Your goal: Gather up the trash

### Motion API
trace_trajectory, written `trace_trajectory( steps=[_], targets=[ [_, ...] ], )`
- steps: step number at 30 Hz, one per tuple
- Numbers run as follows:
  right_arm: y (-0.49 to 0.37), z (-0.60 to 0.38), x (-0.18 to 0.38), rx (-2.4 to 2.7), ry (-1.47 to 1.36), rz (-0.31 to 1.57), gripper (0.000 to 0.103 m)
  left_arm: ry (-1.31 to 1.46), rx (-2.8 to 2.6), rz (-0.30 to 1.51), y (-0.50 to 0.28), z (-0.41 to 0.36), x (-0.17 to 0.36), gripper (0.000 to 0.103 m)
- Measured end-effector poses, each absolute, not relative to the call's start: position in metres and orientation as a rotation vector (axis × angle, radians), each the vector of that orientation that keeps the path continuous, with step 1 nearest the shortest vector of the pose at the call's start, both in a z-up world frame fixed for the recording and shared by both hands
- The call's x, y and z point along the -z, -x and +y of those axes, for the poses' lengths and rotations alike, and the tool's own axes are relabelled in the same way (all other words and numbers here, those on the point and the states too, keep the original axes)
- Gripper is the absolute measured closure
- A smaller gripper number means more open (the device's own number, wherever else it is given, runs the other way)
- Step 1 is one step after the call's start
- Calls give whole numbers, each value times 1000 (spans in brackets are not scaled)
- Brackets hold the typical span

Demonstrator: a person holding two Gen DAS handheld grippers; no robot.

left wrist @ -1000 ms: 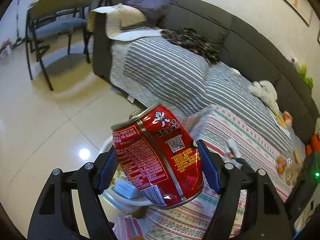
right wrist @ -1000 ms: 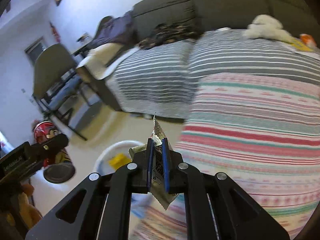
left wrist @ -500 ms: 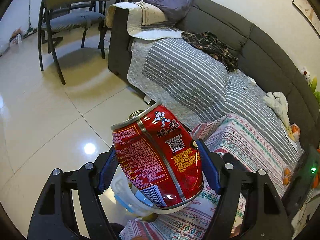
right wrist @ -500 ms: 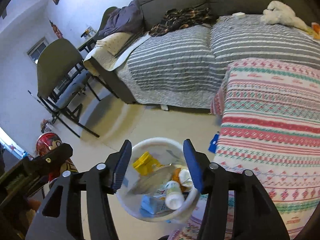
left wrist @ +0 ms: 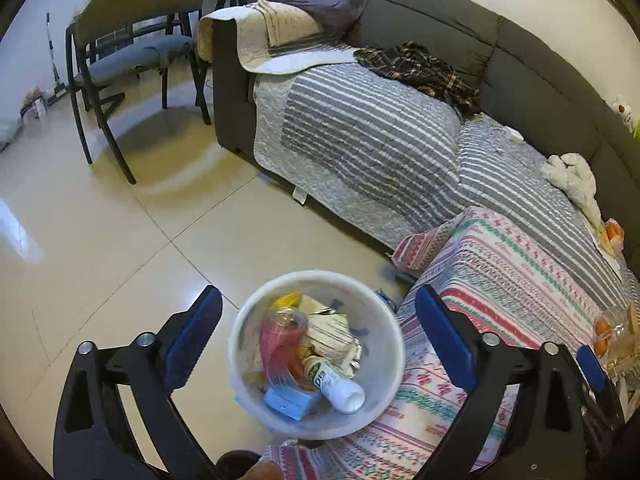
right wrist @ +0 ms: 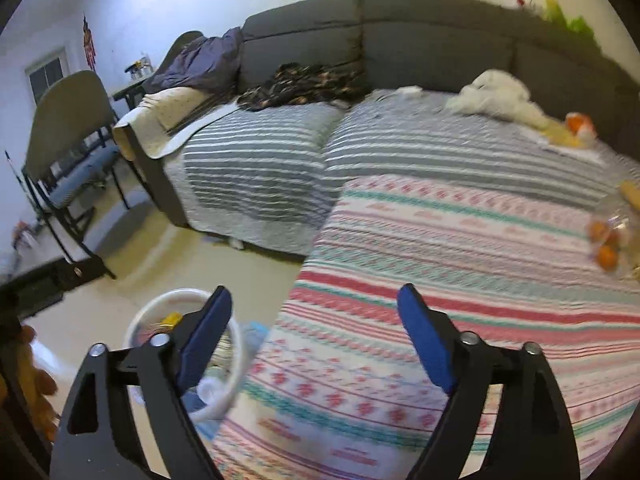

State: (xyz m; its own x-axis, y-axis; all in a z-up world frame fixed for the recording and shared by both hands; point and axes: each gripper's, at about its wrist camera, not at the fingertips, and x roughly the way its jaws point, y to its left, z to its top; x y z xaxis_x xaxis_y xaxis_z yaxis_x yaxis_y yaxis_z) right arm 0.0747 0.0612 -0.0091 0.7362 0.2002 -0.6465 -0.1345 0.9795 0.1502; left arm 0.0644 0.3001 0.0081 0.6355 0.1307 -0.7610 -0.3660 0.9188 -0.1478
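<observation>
- The left tool (left wrist: 318, 322), lower centre of its own frame, stands released, its jaws having just been opening; nothing sits between the blue pads (left wrist: 192, 336), and the white bin shows through the gap below.
- The white bin (left wrist: 394, 344) sits on the tiled floor (left wrist: 100, 248), tight against the patterned cloth's edge. Inside lie a blurred red can (left wrist: 280, 344), hard to read, crumpled wrappers (left wrist: 332, 336), a white bottle (left wrist: 336, 384) on its side and a blue box (left wrist: 290, 400); what lies deeper is hidden.
- The right tool (right wrist: 314, 330), lower centre of its frame, is likewise released, jaws having just been opening, with nothing between the pads (right wrist: 424, 344). It hangs over the edge of the striped pink-and-teal cloth (right wrist: 460, 260).
- In the right wrist view the bin (right wrist: 168, 300) shows at lower left, half hidden behind the tool's left finger; its contents blur.
- Beyond, a grey sofa (left wrist: 460, 28) carries a striped quilt (left wrist: 360, 132), a plaid garment (left wrist: 424, 68) and a white plush toy (left wrist: 572, 176).
- At the right edge, a clear bag of oranges (right wrist: 608, 240) is cut off and smeared.
- A chair (left wrist: 132, 48) stands at upper left.
</observation>
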Motion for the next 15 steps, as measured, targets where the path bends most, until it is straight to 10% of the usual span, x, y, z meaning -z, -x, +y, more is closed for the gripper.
trace_trajectory(
  steps=[15],
  targets=[
    [-31,-39,-28,79,-28,533,7,-33,-232,629,-36,153,-37,7]
  ],
)
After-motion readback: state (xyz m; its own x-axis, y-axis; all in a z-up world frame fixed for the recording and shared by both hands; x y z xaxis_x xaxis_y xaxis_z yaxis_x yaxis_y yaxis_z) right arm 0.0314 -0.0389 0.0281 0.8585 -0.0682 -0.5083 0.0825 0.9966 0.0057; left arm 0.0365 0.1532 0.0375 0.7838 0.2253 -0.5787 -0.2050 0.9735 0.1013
